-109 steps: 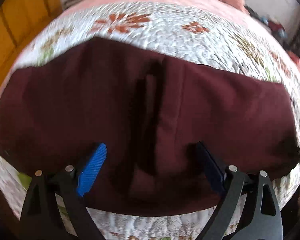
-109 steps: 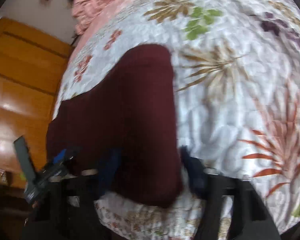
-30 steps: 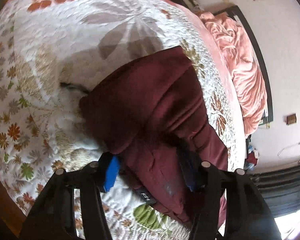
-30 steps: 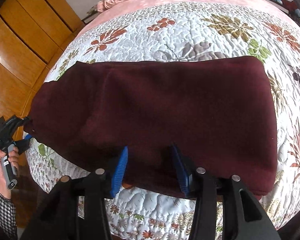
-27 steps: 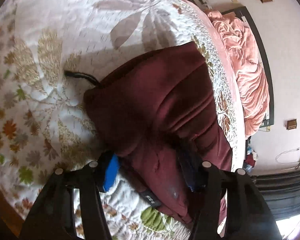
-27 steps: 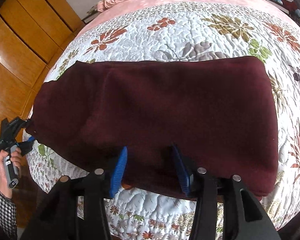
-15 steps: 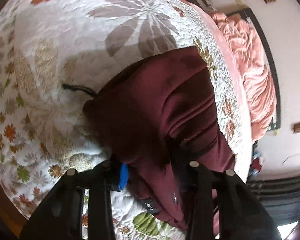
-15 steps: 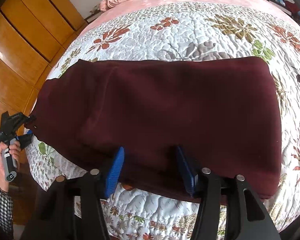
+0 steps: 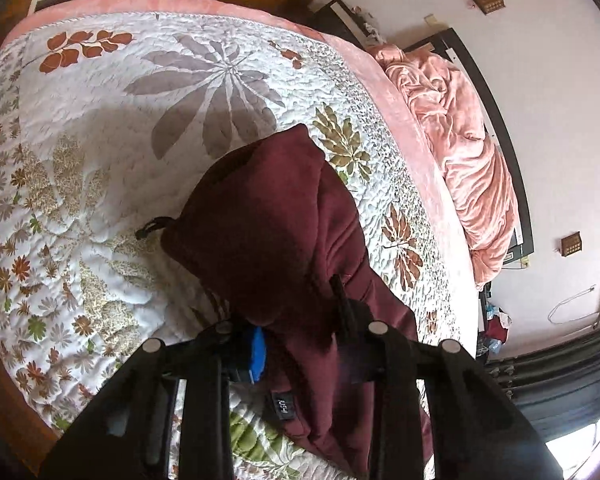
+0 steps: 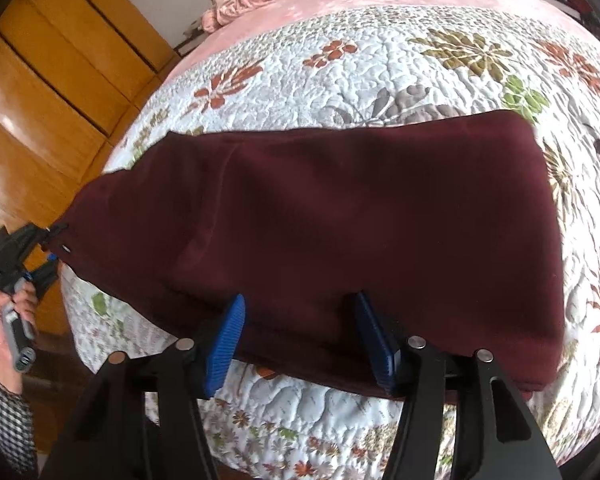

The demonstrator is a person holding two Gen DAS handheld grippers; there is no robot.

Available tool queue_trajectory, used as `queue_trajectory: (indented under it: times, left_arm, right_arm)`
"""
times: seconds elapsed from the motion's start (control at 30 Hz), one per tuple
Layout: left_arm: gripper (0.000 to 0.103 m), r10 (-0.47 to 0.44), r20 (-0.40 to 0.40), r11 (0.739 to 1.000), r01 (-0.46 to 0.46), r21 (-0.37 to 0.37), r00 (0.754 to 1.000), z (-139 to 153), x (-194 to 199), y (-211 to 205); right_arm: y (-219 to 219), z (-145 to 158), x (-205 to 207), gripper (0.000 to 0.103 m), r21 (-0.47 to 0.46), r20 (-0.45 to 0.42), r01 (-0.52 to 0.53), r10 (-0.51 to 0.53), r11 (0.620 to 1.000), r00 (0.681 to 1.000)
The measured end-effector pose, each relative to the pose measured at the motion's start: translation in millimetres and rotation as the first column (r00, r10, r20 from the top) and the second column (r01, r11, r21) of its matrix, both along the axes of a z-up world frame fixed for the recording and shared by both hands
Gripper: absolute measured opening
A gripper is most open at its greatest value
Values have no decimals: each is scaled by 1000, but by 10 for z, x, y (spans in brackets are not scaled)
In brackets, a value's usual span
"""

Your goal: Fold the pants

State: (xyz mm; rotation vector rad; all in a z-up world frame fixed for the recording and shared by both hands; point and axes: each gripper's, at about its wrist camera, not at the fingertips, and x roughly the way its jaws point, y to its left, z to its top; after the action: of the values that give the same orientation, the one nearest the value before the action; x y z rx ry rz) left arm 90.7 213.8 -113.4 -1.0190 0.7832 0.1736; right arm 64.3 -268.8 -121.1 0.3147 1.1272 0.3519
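Dark maroon pants [image 10: 340, 208] lie folded lengthwise across the floral quilt [image 10: 420, 64]. My right gripper [image 10: 300, 340] is open and straddles their near long edge, with cloth between the blue pads [image 10: 228, 332] but not squeezed. In the left wrist view the pants [image 9: 268, 216] run away from me, their end bunched and raised off the quilt. My left gripper [image 9: 300, 336] is closing on that bunched end, cloth pinched between its fingers. A black drawstring loop [image 9: 152, 226] and a small label [image 9: 282, 404] show there. The right wrist view also shows the left gripper [image 10: 24, 252], in a hand at the pants' left end.
A crumpled pink blanket [image 9: 460, 152] lies at the head of the bed. A wooden wardrobe [image 10: 40, 80] stands close beside the bed's left side. The bed's near edge [image 10: 260, 440] drops off below my right gripper. A dark curtain [image 9: 560, 380] hangs beyond the bed.
The left jaws have narrowed onto the pants' end and lifted it, bunching the cloth. The right jaws have widened a little over the near edge and stayed in place.
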Motion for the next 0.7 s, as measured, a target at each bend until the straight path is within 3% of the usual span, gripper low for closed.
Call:
queue_trajectory:
  times: [0.23,0.43,0.53,0.7]
  left_arm:
    - [26,-23,56,1000,22,14,998,144,9,-156]
    - [26,-163,133,981,146,127,978,541,91,-605]
    - [26,-260,154,949,223,224,953,745,127,-936]
    - [27,-445,140,850,367,379,885,936,156,-1564]
  right_arm:
    - [-214,193,-29,58,-7,20,59,-59,998,998]
    - [-387,239,-47,58,13,33,96,-96,995,995]
    - [-422,217,-43,58,21,27,105,-106,994,994]
    - [-454,159,-47,58,33,13,114,-114,993,993]
